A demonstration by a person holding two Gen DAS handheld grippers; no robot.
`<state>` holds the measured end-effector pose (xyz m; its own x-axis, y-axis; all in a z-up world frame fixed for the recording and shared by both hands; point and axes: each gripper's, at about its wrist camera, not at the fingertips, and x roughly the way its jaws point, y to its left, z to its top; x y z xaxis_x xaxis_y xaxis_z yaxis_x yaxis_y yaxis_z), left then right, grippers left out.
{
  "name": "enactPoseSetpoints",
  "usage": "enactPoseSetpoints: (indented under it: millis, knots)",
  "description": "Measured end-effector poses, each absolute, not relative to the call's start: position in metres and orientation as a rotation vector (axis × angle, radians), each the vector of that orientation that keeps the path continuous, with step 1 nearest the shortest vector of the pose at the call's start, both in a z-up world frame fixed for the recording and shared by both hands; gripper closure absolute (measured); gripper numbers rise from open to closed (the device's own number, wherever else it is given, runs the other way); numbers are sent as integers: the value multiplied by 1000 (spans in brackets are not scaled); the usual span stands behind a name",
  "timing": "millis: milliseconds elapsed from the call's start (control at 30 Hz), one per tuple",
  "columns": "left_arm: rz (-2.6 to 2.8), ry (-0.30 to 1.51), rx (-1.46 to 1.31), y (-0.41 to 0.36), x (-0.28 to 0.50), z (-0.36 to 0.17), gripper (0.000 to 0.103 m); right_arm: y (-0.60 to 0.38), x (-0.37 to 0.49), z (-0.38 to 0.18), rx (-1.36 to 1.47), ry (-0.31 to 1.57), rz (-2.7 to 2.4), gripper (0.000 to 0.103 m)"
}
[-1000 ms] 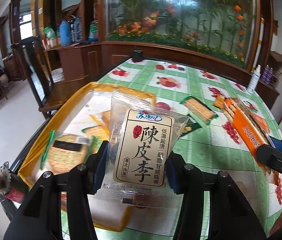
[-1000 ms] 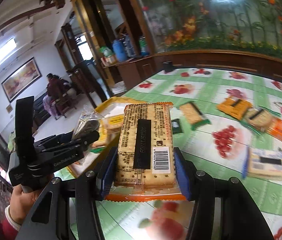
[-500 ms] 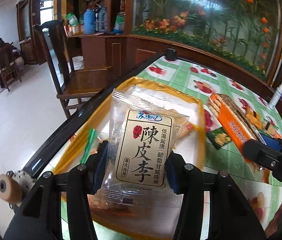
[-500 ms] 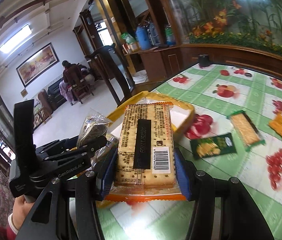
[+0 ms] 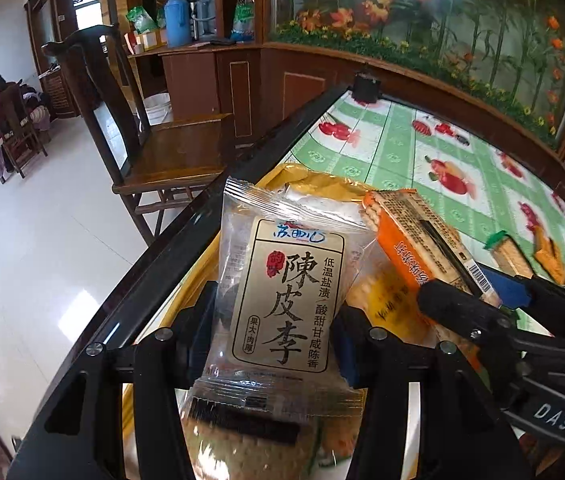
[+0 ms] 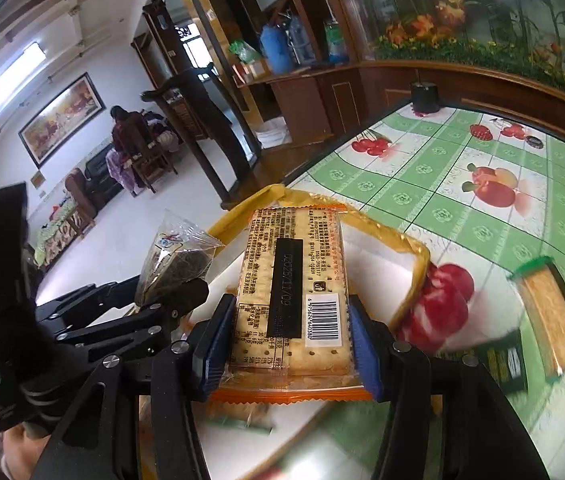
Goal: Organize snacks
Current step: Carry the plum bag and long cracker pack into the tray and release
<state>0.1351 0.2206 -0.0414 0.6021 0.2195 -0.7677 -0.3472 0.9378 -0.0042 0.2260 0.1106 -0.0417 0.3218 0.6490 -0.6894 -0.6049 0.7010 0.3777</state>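
My left gripper [image 5: 274, 320] was clamped on the preserved-plum packet [image 5: 282, 292], pads pinching its lower sides, at the centre of the left wrist view. My right gripper [image 6: 288, 340] was closed on the cracker pack [image 6: 292, 292], blue pads squeezing its long edges, mid-frame in the right wrist view. Both hung above the yellow tray [image 6: 414, 248] at the table's near corner, where other snacks already lay. I judged the plum packet light and crinkly, its film slippery and liable to slide, so a hold across the filled middle suited it better than the sealed fringe. The crackers seemed stiff but brittle; I reckoned a gentle squeeze on the edges would spare them. More packets [image 6: 550, 312] waited on the green tablecloth [image 6: 442, 184] at right.
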Motion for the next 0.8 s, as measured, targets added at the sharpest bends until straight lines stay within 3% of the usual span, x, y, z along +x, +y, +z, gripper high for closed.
enactPoseSetpoints:
  millis: [667,700,800]
  knots:
    - [385,939,-128,230,172,-57,51,119,251,-62,45,959,802,48]
    - [386,942,-148,234,172,-57,49,120,251,-62,44,959,800,47]
    - [345,950,-191,236,171,-56,27,116,251,-61,53,953,785,44]
